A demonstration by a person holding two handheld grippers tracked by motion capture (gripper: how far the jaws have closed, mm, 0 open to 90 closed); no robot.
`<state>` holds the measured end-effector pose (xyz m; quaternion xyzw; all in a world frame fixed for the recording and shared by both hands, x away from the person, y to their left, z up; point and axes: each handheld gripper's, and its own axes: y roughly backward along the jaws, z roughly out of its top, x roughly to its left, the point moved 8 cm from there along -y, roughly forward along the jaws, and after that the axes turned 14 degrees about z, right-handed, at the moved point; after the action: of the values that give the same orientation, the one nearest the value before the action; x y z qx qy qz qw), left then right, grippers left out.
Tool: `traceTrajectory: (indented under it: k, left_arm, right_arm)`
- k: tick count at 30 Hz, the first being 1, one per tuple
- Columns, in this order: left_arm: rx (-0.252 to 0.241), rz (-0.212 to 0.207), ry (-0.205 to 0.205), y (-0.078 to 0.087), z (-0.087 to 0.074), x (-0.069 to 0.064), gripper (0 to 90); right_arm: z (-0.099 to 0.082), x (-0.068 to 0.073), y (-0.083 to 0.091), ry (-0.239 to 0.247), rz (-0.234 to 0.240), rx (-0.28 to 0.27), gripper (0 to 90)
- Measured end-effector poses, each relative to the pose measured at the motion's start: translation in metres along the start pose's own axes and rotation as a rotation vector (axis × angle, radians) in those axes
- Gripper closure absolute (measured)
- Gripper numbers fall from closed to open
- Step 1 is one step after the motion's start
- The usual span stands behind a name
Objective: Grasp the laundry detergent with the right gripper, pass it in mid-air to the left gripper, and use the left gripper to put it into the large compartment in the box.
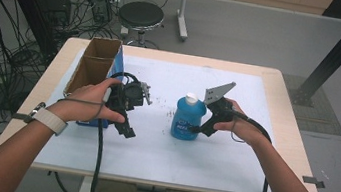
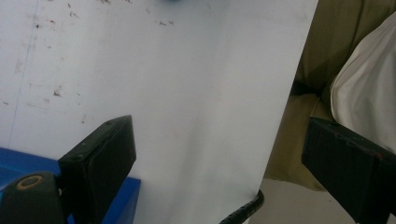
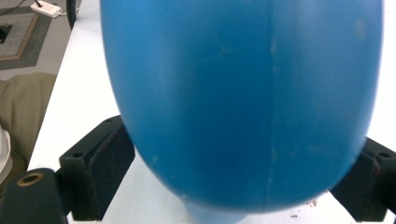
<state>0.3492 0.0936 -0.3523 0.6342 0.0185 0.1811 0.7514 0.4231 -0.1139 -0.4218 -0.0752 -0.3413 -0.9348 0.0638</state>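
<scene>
One blue bottle point(image 1: 188, 120) with a white cap stands upright near the middle of the white mat point(image 1: 231, 155), a little to my right of centre. Its front label carries white lettering, too small for me to read. My right gripper point(image 1: 197, 128) has the bottle between its two jaws; in the right gripper view the blue body point(image 3: 243, 98) bulges between both black pads and appears to touch them, so I read it as clamped on the bottle. My left gripper point(image 1: 127, 131) hangs over bare mat just left of the bottle, jaws spread wide with nothing between them. One open cardboard box point(image 1: 93, 65) with blue sides sits at the mat's left edge, beside my left hand point(image 1: 91, 99). One table point(image 1: 296, 159); one round stool point(image 1: 141, 15) behind it.
</scene>
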Motion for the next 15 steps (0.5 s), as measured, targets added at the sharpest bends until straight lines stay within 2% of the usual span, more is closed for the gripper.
traceTrajectory:
  k: [15]
  left_arm:
    - [0.0,0.002,0.001,0.0001,0.0001,-0.0003,10.5]
  right_arm:
    - [-0.0013,-0.0002,-0.0025,0.0,-0.001,-0.04,12.5]
